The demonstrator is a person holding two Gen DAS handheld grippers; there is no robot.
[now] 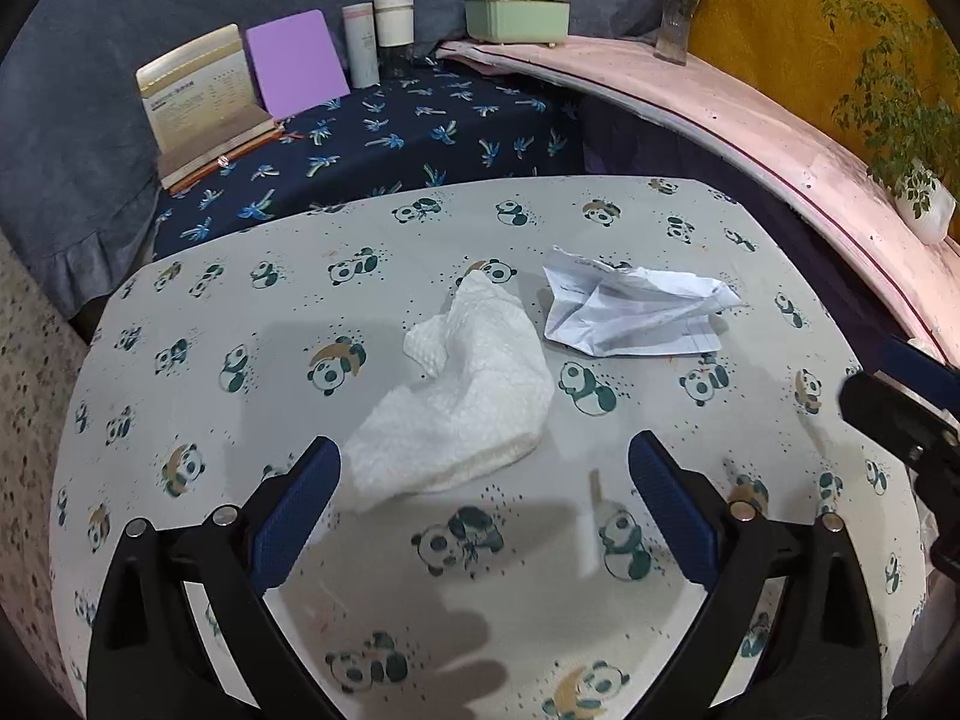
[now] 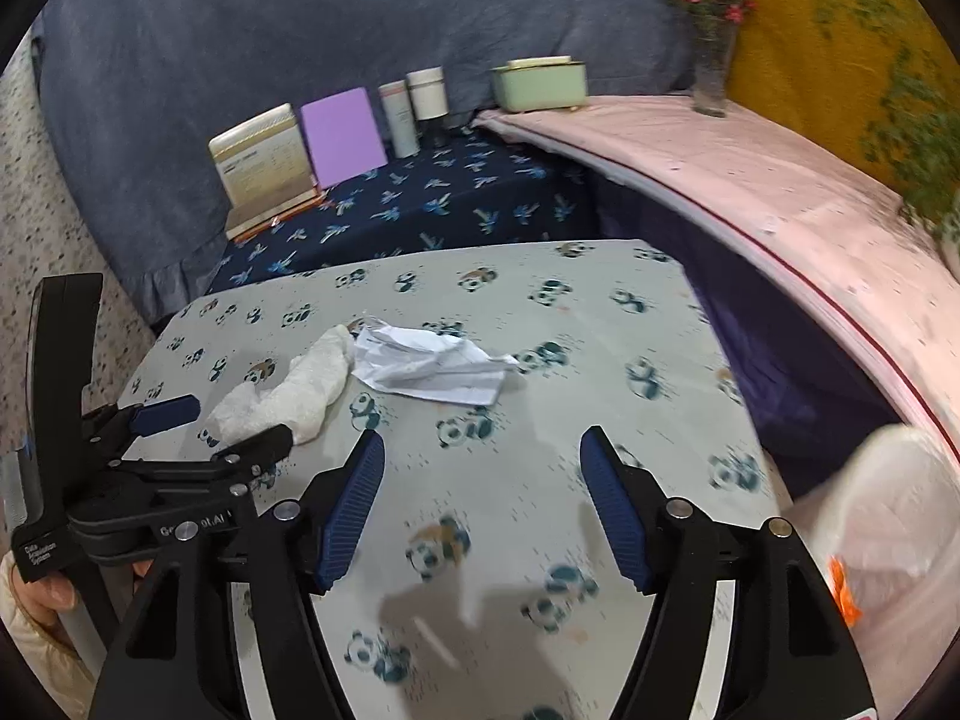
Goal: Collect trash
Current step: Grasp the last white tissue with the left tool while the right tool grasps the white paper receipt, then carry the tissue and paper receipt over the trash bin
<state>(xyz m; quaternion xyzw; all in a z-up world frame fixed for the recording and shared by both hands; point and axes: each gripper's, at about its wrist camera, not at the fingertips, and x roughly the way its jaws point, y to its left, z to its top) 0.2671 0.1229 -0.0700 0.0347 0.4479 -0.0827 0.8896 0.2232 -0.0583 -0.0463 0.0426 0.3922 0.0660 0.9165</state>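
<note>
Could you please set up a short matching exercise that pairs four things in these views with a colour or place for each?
Things:
1. paper towel
2. crumpled paper
3. purple board
4. flower vase

Descriptions:
A. leaning upright beside the open book
B. on the pink ledge
C. just ahead of the left gripper, whose jaws are open
D. white with printed lines, farther back on the panda cloth

Pairs: 1-C, 2-D, 3-A, 4-B

Soft, even indoor light; faint gripper shadows fall on the tablecloth (image 1: 180,324) near the lens. Both fisheye views bend hard at their dark edges. The right view's plants (image 2: 912,138) blur.
</note>
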